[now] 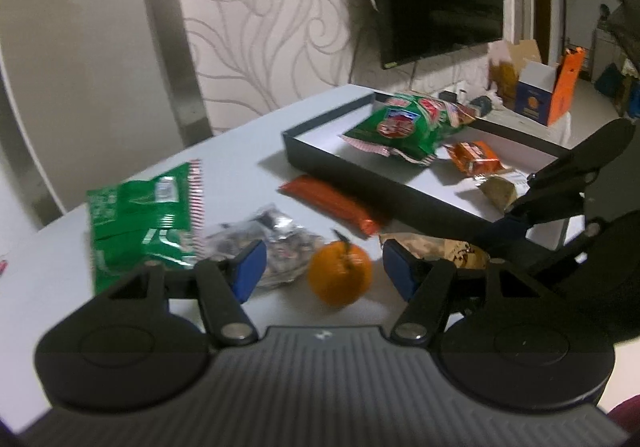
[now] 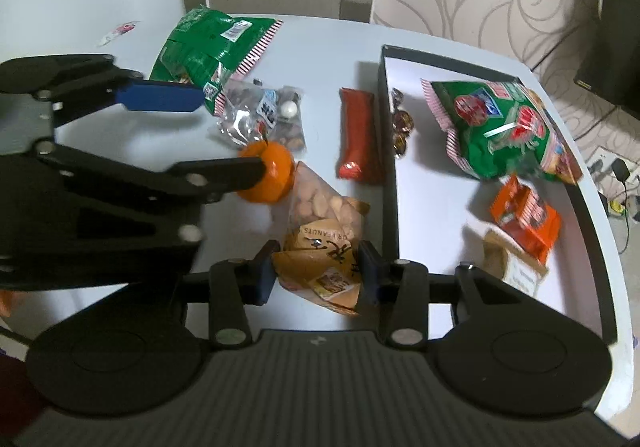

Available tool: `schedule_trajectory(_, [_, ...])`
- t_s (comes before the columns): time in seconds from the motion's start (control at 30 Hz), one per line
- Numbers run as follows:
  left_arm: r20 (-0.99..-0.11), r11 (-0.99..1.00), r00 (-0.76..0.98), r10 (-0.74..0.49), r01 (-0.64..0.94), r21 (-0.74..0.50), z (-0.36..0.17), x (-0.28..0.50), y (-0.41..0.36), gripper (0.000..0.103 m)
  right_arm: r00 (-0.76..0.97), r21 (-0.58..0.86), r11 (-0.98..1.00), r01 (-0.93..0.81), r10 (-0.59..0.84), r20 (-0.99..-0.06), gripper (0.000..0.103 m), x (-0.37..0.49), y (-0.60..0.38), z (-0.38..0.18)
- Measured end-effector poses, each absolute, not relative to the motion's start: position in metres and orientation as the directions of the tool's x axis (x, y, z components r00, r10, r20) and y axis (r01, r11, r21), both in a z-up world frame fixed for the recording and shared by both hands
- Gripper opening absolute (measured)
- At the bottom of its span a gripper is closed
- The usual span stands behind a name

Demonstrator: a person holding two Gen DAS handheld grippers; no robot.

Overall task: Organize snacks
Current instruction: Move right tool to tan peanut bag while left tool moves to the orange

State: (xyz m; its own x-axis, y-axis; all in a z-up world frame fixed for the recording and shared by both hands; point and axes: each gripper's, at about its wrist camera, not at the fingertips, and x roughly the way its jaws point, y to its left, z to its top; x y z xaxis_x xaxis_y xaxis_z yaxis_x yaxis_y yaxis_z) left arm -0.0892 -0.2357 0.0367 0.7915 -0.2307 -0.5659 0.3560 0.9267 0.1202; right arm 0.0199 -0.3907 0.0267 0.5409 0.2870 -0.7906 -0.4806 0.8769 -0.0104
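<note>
Left wrist view: the left gripper (image 1: 324, 273) stands about half open over the pale surface (image 1: 240, 151), its 2 blue pads either side of the orange (image 1: 340, 273) without touching it. A green bag (image 1: 140, 223) lies at 10 o'clock, a clear nut pack (image 1: 276, 247) just beside the orange, and the dark tray (image 1: 360, 175) at 1 o'clock.

Right wrist view: the right gripper (image 2: 318, 273) has its pads pressed against the peanut bag (image 2: 324, 247), at 6 o'clock on the surface. The red packet (image 2: 358, 135) lies at 12 o'clock, along the tray's left wall.
</note>
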Motion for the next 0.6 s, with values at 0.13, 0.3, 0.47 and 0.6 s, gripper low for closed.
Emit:
schedule_trajectory(0.13, [-0.588, 0.916, 0.767, -0.257, 0.387, 0.105, 0.028, -0.083, -0.243, 0.060, 0.536, -0.006, 0.879, -0.476, 0.285, -0.795, 0.049, 0.010, -0.395, 0.027])
schedule_trajectory(0.3, [-0.608, 0.916, 0.752, -0.255, 0.389, 0.098, 0.019, -0.073, -0.246, 0.059, 0.537, -0.009, 0.887, -0.462, 0.271, -0.799, 0.049, 0.008, -0.398, 0.025])
schedule_trajectory(0.47, [-0.609, 0.929, 0.757, -0.239, 0.360, 0.083, 0.018, -0.075, -0.232, 0.044, 0.536, -0.013, 0.887, -0.461, 0.267, -0.801, 0.049, 0.008, -0.394, 0.025])
schedule_trajectory(0.6, [-0.608, 0.935, 0.763, -0.218, 0.341, 0.094, 0.020, -0.090, -0.223, 0.043, 0.532, -0.012, 0.874, -0.485, 0.284, -0.798, 0.048, 0.007, -0.385, 0.026])
